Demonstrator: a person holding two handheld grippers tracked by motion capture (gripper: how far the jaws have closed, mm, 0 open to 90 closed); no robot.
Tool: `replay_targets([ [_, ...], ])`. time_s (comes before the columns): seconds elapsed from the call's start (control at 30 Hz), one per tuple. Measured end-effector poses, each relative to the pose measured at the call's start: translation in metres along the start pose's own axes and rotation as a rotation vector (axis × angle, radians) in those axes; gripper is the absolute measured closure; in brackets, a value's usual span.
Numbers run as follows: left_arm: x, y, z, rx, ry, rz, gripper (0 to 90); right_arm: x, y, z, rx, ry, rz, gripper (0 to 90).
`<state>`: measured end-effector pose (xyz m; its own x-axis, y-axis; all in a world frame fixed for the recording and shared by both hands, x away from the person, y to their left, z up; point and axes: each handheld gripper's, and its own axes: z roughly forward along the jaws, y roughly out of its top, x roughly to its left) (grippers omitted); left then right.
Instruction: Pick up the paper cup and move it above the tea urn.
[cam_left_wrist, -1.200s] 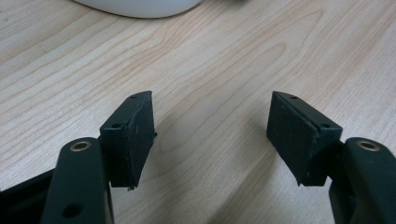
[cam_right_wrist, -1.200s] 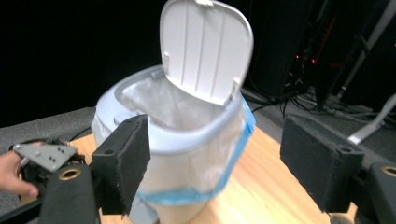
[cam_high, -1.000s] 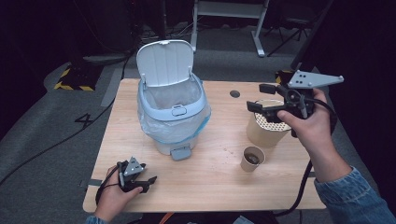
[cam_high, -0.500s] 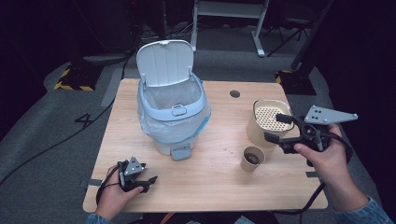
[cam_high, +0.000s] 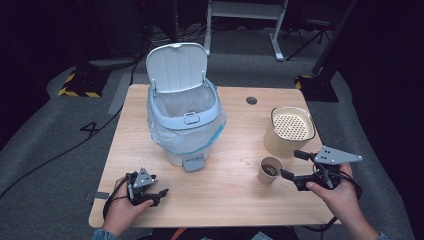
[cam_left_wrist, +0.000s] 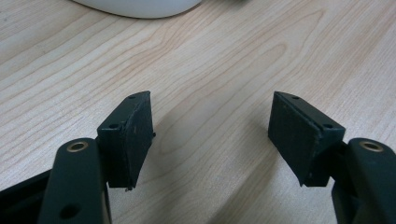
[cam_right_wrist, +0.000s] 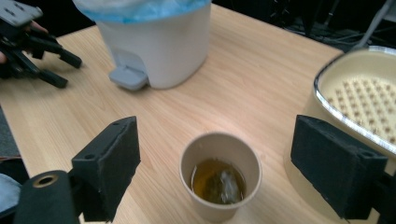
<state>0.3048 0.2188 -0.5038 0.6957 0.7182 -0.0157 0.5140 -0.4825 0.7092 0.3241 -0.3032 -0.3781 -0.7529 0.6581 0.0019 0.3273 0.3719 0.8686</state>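
Closest to the person are two handheld grippers, one per hand. The left gripper (cam_high: 150, 192) sits low on the near-left corner of the wooden table (cam_high: 235, 197), jaws spread apart with nothing but bare wood grain between them in the left gripper view. The right gripper (cam_high: 292, 165) is over at the near-right, and its jaws have just been opening; they now stand wide, pointing at the one paper cup (cam_right_wrist: 220, 175) with the cup sitting in front of and between them, pads not touching it. That cup stands upright on the table, just beside the gripper tips, and has some brownish liquid with what looks like a tea bag in it. Right behind the cup there's one cream-coloured container (cam_high: 290, 131) with a perforated strainer insert on top, close to the cup, can't tell if they touch. Further in, around the middle of the table, one small white-and-blue pedal bin (cam_high: 184, 131) with its lid flipped up, a clear bag lining it and a grey foot pedal (cam_high: 193, 163) facing the person. One dark round cable hole (cam_high: 251, 100) sits in the tabletop near the far edge.
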Motion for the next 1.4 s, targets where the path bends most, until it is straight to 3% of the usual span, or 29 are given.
replay_targets([
  [0.23,0.0,0.0,0.0,0.001,0.001,0.0,31.4,-0.002,-0.038,0.013,0.016,-0.024,0.04,15.8],
  [0.6,0.0,0.0,0.0,0.001,0.001,0.0,31.4,-0.007,-0.075,0.039,0.08,-0.026,0.055,17.1],
  [1.13,0.0,0.0,0.0,0.001,0.001,0.0,31.4,-0.005,-0.085,0.081,0.048,-0.052,0.114,18.8],
  [1.4,0.0,0.0,0.0,0.0,-0.001,-0.001,31.4,-0.003,-0.086,0.09,0.06,-0.055,0.123,24.7],
])
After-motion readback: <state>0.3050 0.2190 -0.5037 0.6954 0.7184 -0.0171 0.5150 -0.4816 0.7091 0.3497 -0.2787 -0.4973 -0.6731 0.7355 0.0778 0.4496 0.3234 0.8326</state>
